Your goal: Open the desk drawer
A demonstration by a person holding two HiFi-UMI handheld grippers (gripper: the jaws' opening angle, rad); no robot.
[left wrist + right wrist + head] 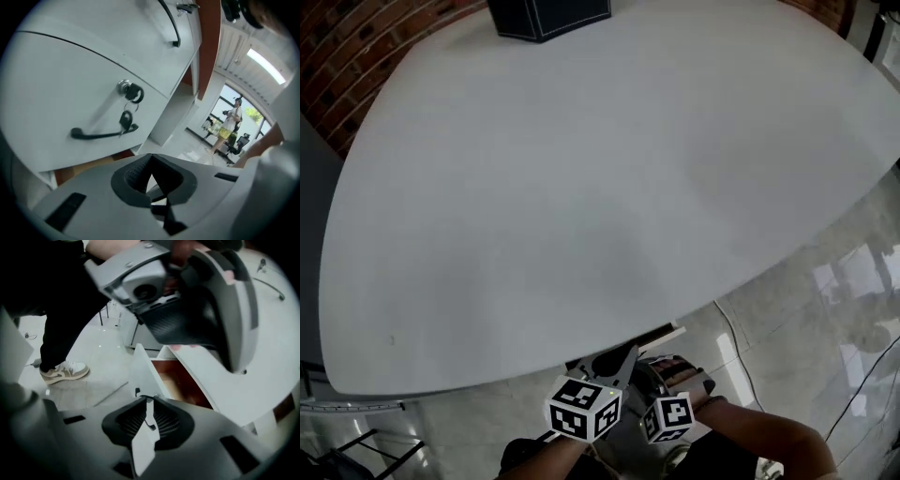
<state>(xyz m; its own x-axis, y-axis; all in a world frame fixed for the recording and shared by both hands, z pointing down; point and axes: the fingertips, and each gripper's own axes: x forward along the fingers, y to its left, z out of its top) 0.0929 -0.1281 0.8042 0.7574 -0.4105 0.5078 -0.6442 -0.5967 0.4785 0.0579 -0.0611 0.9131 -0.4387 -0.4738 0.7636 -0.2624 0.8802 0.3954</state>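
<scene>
Evidently the drawer (142,369) sits under the counter's (581,187) near edge, already ajar, its reddish-brown inside showing. The right claw (146,420) pinches the drawer's thin white front panel by its slim black handle (147,415). The left claw (151,174) is pressed together on nothing and faces a keyed lock (125,87). The panel looks stiff, smooth and light, likely gliding on runners, so the handle seems the surest hold. No readable writing shows, only square markers.
</scene>
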